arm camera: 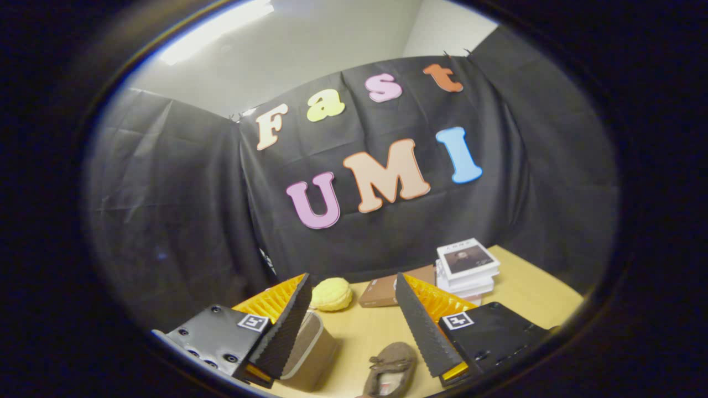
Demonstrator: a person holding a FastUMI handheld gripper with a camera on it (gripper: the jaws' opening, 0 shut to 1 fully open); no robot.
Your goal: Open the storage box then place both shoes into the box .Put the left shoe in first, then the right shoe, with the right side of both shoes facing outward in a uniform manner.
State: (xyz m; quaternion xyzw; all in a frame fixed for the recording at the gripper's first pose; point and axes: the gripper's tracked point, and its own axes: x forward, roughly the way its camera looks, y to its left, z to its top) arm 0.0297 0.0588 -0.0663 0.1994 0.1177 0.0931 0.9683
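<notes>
Tabletop (520, 298): shoe (390, 369) between gripper (354, 287) fingers

A staged recording booth; black cloth (166, 210) hangs as walls around a wooden table (525, 293). Books (467, 268) sit stacked there.

Tool-mounted fisheye, raised above table (525, 298), facing booth's back wall (387, 237).

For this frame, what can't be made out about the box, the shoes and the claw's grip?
- Storage box, gripper view: the left finger covers one side, so lid open or shut is unclear.
- Shoe: its heel is cut off at the bottom edge; left or right is unclear.
- Stack of books: cover too small to read.
- Claw: open, holding nothing.
</notes>
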